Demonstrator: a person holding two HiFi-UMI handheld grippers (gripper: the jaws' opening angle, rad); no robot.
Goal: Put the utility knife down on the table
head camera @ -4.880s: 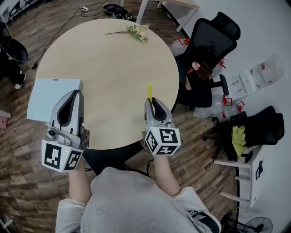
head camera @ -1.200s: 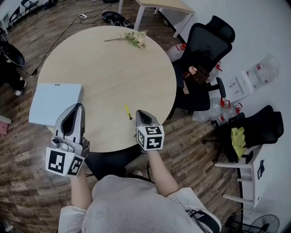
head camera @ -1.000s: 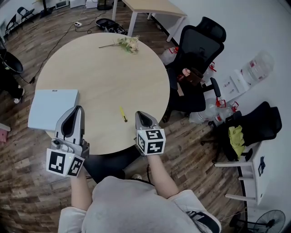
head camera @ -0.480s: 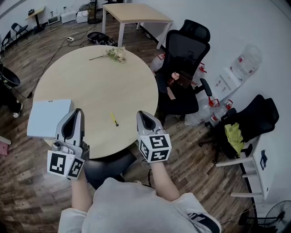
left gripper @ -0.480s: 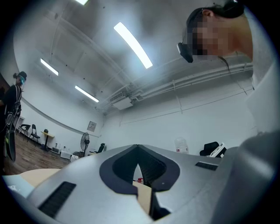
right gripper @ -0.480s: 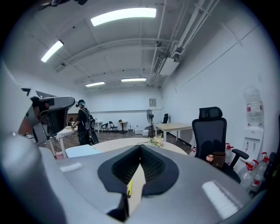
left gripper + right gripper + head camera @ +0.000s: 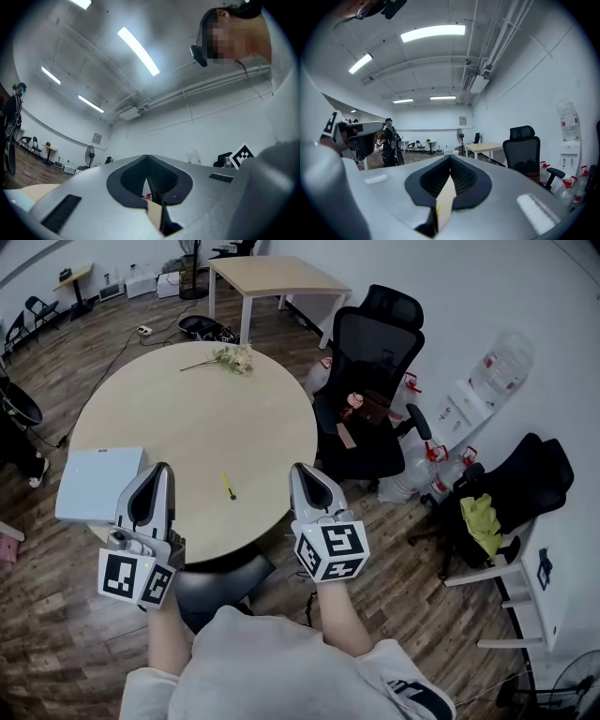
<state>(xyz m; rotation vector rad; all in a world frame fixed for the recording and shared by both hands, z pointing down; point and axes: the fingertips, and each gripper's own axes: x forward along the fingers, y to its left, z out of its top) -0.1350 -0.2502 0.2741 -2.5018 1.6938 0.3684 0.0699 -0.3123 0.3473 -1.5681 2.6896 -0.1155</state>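
Note:
The yellow utility knife (image 7: 227, 486) lies flat on the round beige table (image 7: 187, 418), near its front edge, between my two grippers and touching neither. In the head view my right gripper (image 7: 300, 469) is held at the table's front right rim, jaws shut with nothing in them. My left gripper (image 7: 162, 468) is over the front left of the table, also shut and holding nothing. The left gripper view tilts up at the ceiling, with the left gripper (image 7: 147, 157) closed. The right gripper (image 7: 450, 158) looks out level across the room; the knife shows in neither gripper view.
A pale blue flat box (image 7: 98, 482) lies at the table's left edge beside my left gripper. A sprig of flowers (image 7: 230, 357) lies at the far side. A black office chair (image 7: 370, 381) stands close at the right, with water bottles (image 7: 441, 427) on the floor beyond.
The right gripper held the knife upright 4.9 s ago; the knife now lies on the table. That gripper has drawn back to the right. The left gripper has held still.

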